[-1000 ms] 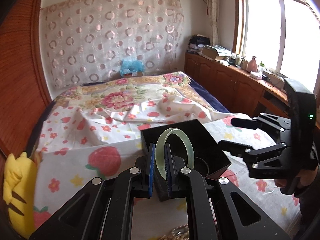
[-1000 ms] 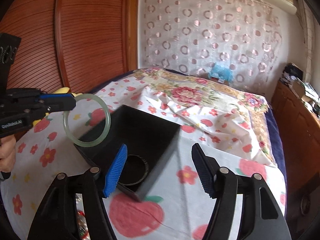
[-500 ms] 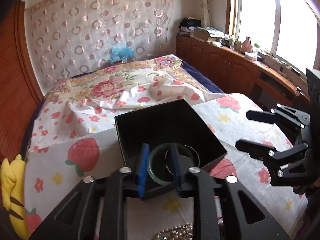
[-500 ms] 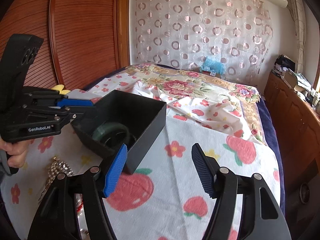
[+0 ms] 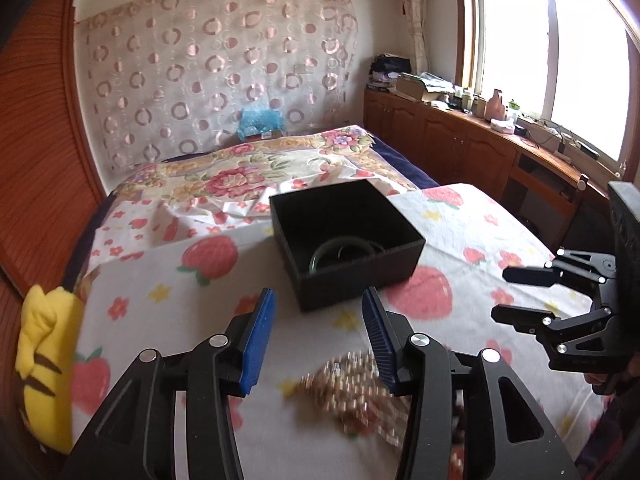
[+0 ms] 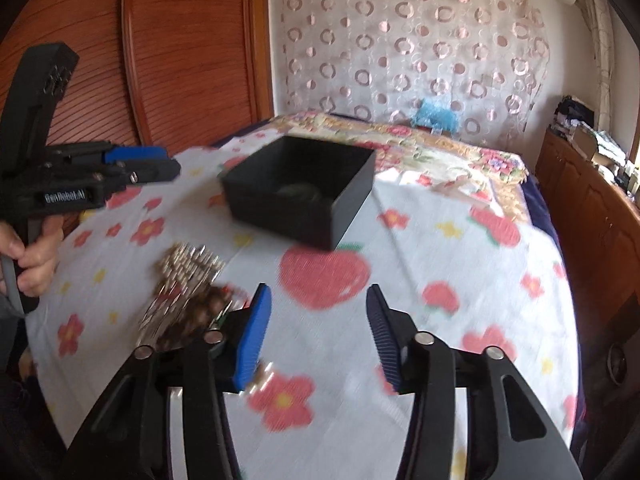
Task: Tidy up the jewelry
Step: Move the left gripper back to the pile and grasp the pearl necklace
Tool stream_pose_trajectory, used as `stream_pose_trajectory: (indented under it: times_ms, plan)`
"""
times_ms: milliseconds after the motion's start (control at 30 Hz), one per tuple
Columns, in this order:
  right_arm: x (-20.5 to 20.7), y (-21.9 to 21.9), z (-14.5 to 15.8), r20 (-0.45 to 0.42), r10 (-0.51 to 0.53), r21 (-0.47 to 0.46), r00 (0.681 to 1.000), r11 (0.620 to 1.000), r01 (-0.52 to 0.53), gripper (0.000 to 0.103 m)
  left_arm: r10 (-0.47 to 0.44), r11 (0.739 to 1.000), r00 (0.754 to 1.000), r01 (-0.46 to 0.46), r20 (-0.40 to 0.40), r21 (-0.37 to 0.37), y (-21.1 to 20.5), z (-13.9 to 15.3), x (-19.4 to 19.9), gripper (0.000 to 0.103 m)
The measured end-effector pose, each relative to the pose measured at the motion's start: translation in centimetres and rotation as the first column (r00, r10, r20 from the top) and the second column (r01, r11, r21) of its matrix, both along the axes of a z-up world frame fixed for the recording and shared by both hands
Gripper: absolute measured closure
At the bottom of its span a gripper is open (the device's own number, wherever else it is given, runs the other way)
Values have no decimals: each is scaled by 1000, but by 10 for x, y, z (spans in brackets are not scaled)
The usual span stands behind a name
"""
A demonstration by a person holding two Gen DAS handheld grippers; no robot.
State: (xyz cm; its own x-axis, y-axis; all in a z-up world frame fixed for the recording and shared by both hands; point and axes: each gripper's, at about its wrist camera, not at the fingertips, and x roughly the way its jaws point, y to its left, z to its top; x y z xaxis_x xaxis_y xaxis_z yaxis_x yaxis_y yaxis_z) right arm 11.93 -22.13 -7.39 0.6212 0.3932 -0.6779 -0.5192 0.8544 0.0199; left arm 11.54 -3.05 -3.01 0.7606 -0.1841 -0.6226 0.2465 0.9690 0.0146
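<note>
A black open box [image 5: 400, 254] stands on the flowered bedsheet; it also shows in the right wrist view [image 6: 352, 192]. A pale green bangle [image 5: 320, 254] lies inside it beside a dark ring. My left gripper [image 5: 318, 320] is open and empty, held just short of the box above a heap of gold and brown beaded jewelry [image 5: 352, 388]. My right gripper [image 6: 318, 332] is open and empty, to the right of the same heap [image 6: 184, 292]. Each gripper shows in the other's view, the right one [image 5: 520, 294] and the left one [image 6: 156, 164].
A yellow plush toy [image 5: 48, 364] lies at the bed's left edge. Wooden cabinets [image 5: 460, 148] with clutter run under the window on the right. A wooden slatted wall [image 6: 180, 48] stands to the left. The right wrist view is motion-blurred.
My left gripper lowered the green bangle into the black box, opened and drew back. The right gripper also pulled back from the box and stayed open.
</note>
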Motion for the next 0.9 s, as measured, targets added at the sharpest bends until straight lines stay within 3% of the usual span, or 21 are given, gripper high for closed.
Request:
stream_pose_trajectory:
  times_ms: [233, 533, 667, 900]
  plan:
    - [-14, 11, -16, -60, 28, -9, 998, 1000, -29, 61, 22, 1000, 1000, -22, -9, -2, 13, -11, -27, 53]
    - [-12, 24, -37, -120, 37, -73, 992, 996, -46, 65, 53, 999, 998, -53, -33, -7, 26, -29, -38, 52]
    - [-10, 20, -37, -97, -9, -122, 995, 993, -3, 80, 63, 998, 996, -64, -57, -12, 28, -37, -36, 52]
    - [-6, 11, -37, -90, -50, -118, 995, 992, 39, 81, 48, 999, 993, -49, -104, -10, 27, -49, -32, 52]
